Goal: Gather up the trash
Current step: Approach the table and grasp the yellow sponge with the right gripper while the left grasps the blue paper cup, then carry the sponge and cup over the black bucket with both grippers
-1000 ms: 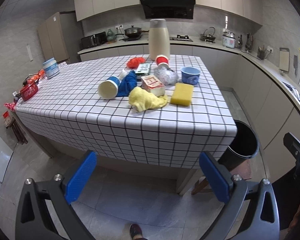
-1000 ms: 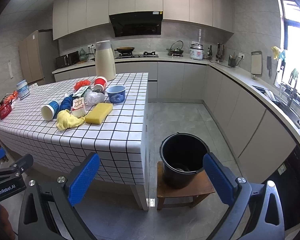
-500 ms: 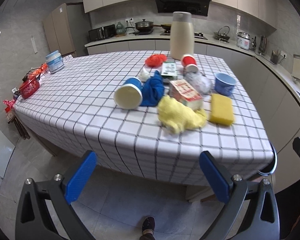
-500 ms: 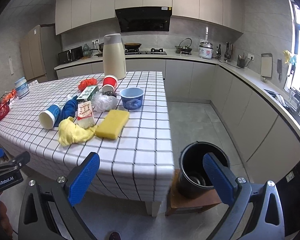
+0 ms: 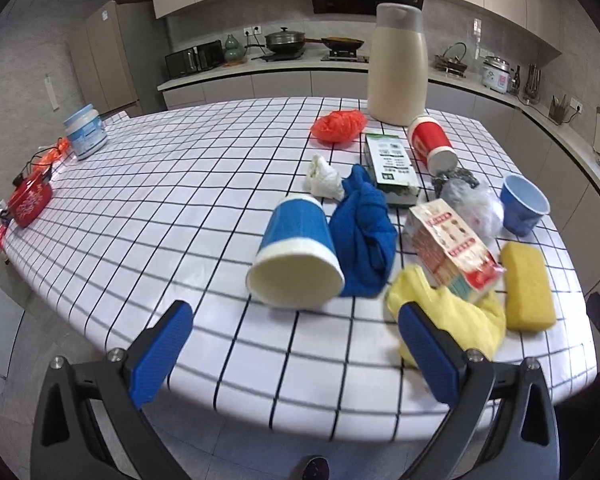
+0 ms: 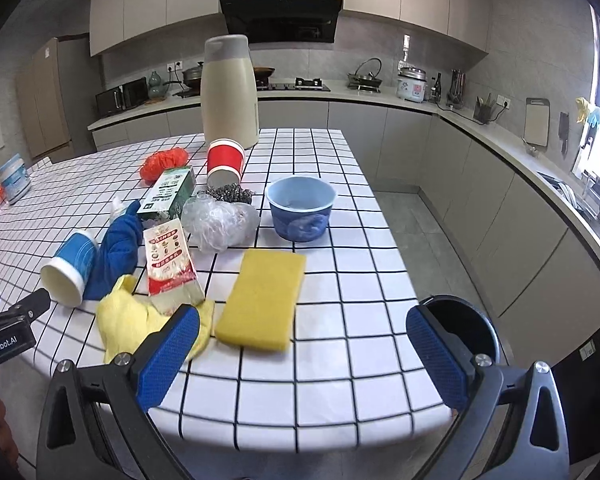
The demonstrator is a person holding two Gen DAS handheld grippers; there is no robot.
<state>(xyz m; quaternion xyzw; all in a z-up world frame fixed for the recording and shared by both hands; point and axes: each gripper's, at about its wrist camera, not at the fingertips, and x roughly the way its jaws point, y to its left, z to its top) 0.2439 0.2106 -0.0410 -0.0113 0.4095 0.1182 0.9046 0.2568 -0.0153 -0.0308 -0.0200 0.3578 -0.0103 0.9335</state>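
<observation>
Hovering left gripper [image 5: 296, 344]: blue-padded fingers [image 5: 160, 354] spread wide, holding nothing, over the near edge of the counter [image 5: 172, 200].
Right gripper [image 6: 302, 354]: fingers [image 6: 436, 362] also wide apart and empty, above the counter's near right corner.
Just ahead of the left fingers: a blue paper cup [image 5: 296, 256] on its side, open mouth toward the camera, touching a bunched blue cloth [image 5: 364, 236].
Beside the left gripper's right finger: a crumpled yellow cloth [image 5: 452, 320], with a flattened red-and-white carton [image 5: 452, 252] lying partly on it.
Between the right fingers: a yellow sponge [image 6: 262, 304] lying flat, just beside the yellow cloth.
Further in: a clear plastic bag [image 6: 218, 222], a steel scourer [image 6: 230, 194], a green-and-white box [image 6: 168, 192], a white crumpled tissue [image 5: 324, 178].
Right of these: a blue bowl [image 6: 302, 208], upright.
Toward the back: a red paper cup [image 6: 225, 164] on its side, an orange-red plastic bag [image 6: 164, 164], a tall beige thermos jug [image 6: 230, 94] standing upright.
Far left edge: a white-and-blue tub [image 5: 85, 131], well apart from the clutter.
Floor beside the counter: a black bin [image 6: 476, 320], partly hidden behind the right finger.
</observation>
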